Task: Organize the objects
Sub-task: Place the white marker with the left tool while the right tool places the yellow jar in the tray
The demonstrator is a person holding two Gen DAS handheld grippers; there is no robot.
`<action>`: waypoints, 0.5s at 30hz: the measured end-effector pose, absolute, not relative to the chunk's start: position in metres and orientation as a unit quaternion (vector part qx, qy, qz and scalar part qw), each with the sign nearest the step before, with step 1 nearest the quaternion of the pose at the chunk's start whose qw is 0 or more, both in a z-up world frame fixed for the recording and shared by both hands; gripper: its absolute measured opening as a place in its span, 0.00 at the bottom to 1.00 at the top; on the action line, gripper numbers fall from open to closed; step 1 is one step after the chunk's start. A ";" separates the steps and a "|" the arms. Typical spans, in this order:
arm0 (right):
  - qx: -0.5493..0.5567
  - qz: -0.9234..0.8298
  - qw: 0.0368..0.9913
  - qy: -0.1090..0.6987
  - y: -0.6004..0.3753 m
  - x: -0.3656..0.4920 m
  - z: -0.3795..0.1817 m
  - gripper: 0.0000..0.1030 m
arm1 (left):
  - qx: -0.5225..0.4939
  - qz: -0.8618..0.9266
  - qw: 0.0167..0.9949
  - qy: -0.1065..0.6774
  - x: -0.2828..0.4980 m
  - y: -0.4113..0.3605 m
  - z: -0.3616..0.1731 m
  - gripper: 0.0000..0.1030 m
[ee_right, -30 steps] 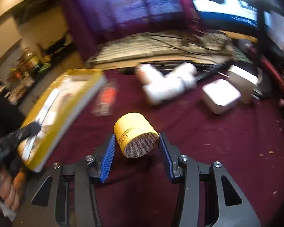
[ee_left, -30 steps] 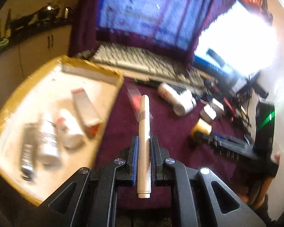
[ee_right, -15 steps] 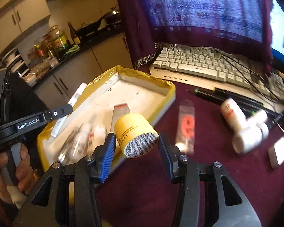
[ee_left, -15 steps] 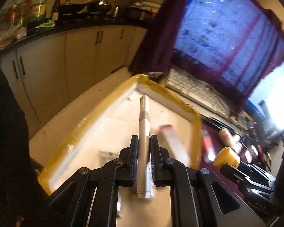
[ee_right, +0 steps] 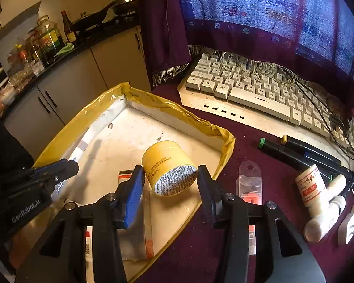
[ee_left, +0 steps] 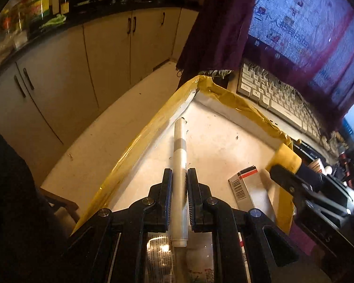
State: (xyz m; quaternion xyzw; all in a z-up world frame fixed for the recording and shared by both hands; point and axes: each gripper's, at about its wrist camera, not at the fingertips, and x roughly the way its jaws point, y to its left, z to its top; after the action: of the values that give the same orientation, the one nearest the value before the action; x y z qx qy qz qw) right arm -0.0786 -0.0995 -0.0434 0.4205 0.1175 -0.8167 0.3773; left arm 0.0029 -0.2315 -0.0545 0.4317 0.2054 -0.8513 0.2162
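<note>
Left gripper: jaws pinching a white marker, held over the yellow-edged tray. Right gripper: jaws clamped on a yellow jar, also above the tray floor. Beneath the jaws, a barcoded carton and tubes already lie in the tray. Judged partly done: both held items await release. Beyond the right jaw, black markers, a sachet and white bottles remain on the counter.

The left gripper carries "GenRobot.AI" in pale letters on its black body. The keyboard shows "Ctrl" and "Alt" on its near keys. The yellow jar bears fine print, too small to read. A barcode marks the box.
</note>
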 end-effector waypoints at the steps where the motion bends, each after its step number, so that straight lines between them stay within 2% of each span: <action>1: 0.420 -0.815 0.381 0.121 -0.102 -0.078 -0.045 0.43 | 0.438 -0.848 0.219 0.201 0.002 -0.230 -0.056 0.10; 7: 0.398 -0.823 0.385 0.130 -0.104 -0.066 -0.045 0.43 | 0.432 -0.849 0.229 0.199 0.006 -0.229 -0.057 0.11; 8: 0.393 -0.823 0.391 0.121 -0.101 -0.064 -0.042 0.44 | 0.425 -0.853 0.229 0.199 0.008 -0.228 -0.055 0.16; 11: 0.379 -0.827 0.398 0.119 -0.095 -0.056 -0.033 0.50 | 0.399 -0.864 0.229 0.204 0.016 -0.229 -0.047 0.54; 12: 0.372 -0.831 0.397 0.119 -0.091 -0.051 -0.029 0.51 | 0.388 -0.868 0.231 0.206 0.018 -0.229 -0.044 0.59; 15: 0.368 -0.827 0.413 0.096 -0.071 -0.040 -0.021 0.54 | 0.342 -0.884 0.228 0.223 0.034 -0.228 -0.033 0.63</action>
State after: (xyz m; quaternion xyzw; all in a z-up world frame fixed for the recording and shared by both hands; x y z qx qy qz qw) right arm -0.0399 -0.0706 -0.0209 0.3681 0.0960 -0.8272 0.4135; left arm 0.0344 -0.2278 -0.0333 0.3416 0.2230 -0.8841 0.2279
